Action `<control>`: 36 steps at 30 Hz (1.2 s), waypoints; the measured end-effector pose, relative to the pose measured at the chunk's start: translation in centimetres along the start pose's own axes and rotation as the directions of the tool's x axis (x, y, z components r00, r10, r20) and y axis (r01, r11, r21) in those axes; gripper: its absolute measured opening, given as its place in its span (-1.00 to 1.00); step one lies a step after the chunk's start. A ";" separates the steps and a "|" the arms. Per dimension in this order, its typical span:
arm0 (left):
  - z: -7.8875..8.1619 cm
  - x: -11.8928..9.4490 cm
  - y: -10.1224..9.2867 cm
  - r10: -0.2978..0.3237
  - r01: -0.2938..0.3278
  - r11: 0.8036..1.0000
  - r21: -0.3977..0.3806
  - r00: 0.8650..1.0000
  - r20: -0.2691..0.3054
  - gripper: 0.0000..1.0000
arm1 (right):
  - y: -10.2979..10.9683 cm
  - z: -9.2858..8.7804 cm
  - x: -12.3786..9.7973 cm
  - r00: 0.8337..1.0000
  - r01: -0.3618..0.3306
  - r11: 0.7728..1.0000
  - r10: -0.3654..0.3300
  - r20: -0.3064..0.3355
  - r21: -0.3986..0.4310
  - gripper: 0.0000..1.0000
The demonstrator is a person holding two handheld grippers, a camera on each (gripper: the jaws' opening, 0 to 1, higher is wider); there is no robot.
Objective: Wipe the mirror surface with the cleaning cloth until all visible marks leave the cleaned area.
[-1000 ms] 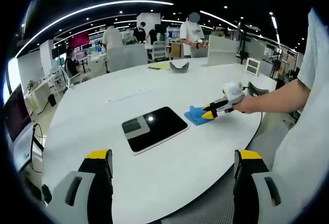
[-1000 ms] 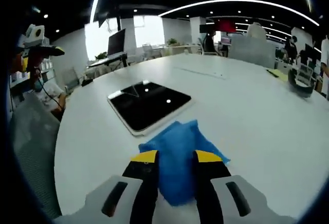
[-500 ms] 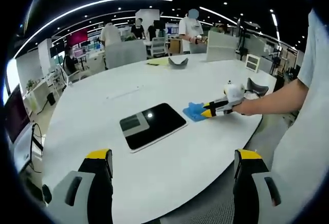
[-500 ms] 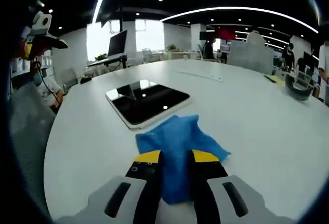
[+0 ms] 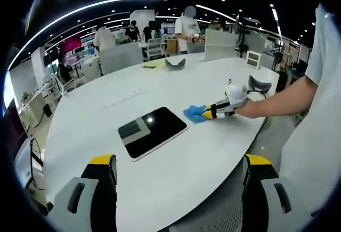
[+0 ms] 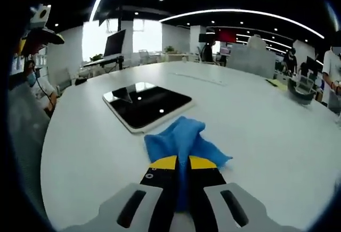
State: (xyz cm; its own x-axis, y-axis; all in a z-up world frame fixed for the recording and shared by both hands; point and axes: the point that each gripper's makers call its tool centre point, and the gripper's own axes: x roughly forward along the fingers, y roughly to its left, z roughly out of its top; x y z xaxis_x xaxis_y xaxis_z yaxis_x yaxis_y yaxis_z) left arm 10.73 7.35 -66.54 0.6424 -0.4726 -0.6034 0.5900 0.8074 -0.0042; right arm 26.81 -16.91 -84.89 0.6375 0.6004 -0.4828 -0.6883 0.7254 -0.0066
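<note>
Now the crumpled blue cleaning cloth (image 6: pixel 181 139) lies on the round white worktop (image 6: pixel 256 120), pinched by the right tongs (image 6: pixel 177 163).

Left gripper view: the left tongs (image 5: pixel 179 167) stand wide apart, grasping nothing, above the worktop's near edge; beyond them lies the flat dark rectangular mirror (image 5: pixel 152 131), with the cloth just beside it. Right gripper view: yellow-tipped jaws are clenched on the cloth, the mirror near ahead, apart from it.

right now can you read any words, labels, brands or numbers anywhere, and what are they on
None can be read.
Flat dark rectangular mirror on the white table: reflections of ceiling lights, no text.
Crumpled blue cleaning cloth, clamped in the right gripper: no label visible.
Red screen in the background: too small and blurred to read.
</note>
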 end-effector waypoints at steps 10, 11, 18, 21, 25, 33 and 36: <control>-0.1 1.0 1.4 -0.007 0.009 1.000 -0.027 0.998 0.057 0.99 | 0.5 1.4 -0.6 1.000 0.020 0.998 -0.019 -0.019 0.065 -0.98; -0.2 1.1 1.4 -0.006 0.008 1.000 -0.028 0.998 0.057 0.98 | 0.8 1.6 -0.7 1.000 0.019 0.998 -0.018 -0.022 0.061 -0.98; -0.9 1.7 2.1 -0.034 0.036 0.999 -0.033 0.997 0.071 0.95 | 1.1 2.7 -0.7 0.999 0.043 0.993 -0.040 -0.025 0.108 -0.98; -0.9 1.6 2.7 -0.035 0.039 0.998 -0.048 0.995 0.089 0.95 | 0.9 3.5 -0.6 0.999 0.054 0.990 -0.054 -0.008 0.130 -0.98; -1.1 1.7 3.2 -0.045 0.049 0.998 -0.039 0.994 0.096 0.94 | 0.3 3.7 -0.7 0.997 0.080 0.985 -0.080 -0.007 0.156 -0.98; -1.0 1.8 4.0 -0.064 0.067 0.997 -0.027 0.993 0.104 0.94 | -0.1 4.0 -1.2 0.994 0.112 0.980 -0.110 -0.021 0.165 -0.98; -0.8 2.0 4.0 -0.083 0.085 0.996 -0.020 0.990 0.110 0.94 | -0.1 4.3 -1.3 0.992 0.123 0.977 -0.121 -0.024 0.176 -0.98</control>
State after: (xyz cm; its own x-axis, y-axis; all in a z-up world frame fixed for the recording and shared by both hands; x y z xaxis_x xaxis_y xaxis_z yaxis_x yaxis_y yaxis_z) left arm 14.00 9.90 -68.37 0.6413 -0.5738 -0.5095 0.6329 0.7709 -0.0716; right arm 27.54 -16.36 -80.52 0.7073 0.5002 -0.4995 -0.5328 0.8416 0.0882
